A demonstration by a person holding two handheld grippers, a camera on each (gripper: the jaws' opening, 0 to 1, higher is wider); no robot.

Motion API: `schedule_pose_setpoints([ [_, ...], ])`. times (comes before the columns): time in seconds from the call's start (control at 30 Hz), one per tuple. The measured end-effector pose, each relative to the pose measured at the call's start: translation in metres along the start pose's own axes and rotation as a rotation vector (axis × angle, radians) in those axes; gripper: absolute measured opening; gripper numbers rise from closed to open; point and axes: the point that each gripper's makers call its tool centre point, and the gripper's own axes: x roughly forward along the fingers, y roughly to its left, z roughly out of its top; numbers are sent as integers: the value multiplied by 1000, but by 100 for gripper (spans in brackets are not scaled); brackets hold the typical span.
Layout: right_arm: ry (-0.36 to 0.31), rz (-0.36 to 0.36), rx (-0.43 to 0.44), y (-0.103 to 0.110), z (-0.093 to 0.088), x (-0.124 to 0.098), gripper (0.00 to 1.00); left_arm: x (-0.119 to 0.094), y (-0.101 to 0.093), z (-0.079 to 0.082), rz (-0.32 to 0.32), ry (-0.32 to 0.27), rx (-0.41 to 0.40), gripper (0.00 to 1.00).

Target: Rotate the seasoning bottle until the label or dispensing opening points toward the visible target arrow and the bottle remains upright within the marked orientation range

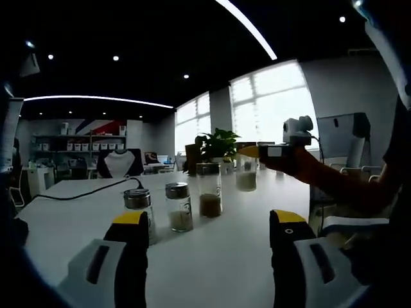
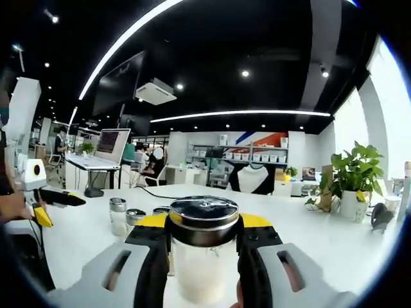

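Note:
In the right gripper view a seasoning bottle (image 2: 203, 269) with a metal lid and pale contents stands upright between my right gripper's (image 2: 204, 226) yellow-tipped jaws, which are shut on it. The left gripper view shows that same held bottle (image 1: 246, 174) lifted above the white table (image 1: 77, 224), with the right gripper (image 1: 252, 153) reaching in from the right. Three more bottles (image 1: 139, 206) (image 1: 179, 206) (image 1: 209, 190) stand in a row on the table. My left gripper (image 1: 209, 221) is open just short of them, with nothing between its jaws. It also shows at the left (image 2: 49, 206).
A black cable (image 1: 90, 191) runs across the table's far left. A potted plant (image 1: 218, 145) stands at the far edge, also visible on the right (image 2: 355, 173). Two bottles (image 2: 118, 215) (image 2: 135, 218) stand left of the held one. Desks and a monitor (image 2: 113, 145) are behind.

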Motion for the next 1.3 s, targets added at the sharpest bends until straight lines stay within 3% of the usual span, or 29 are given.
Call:
schedule_pose_setpoints([
  [0.1,-13,74,64,16,6,-2,38,6,-4,4,-12,-7,-3,80],
  [0.23,-35,190,71,42,13,-5,38,16,-14,8,-41,-13,-4,77],
  [0.33,-36,251,64,58,14,-6,38,25,-25,8,-83,1,24,76],
  [0.5,-70,396,111,91,11,-7,38,39,-38,10,-157,-9,-1,74],
  [0.57,-51,447,96,101,6,-5,38,46,-46,7,-217,15,22,74],
  [0.73,-57,511,85,116,8,-8,38,56,-51,-1,-277,53,51,72],
  [0.87,-71,590,118,130,12,-14,38,59,-70,-7,-397,79,65,74],
  [1.2,-78,672,133,145,15,-21,38,64,-77,-9,-433,76,70,60],
  [1.3,-82,698,131,149,15,-22,38,64,-82,-7,-470,65,45,56],
])
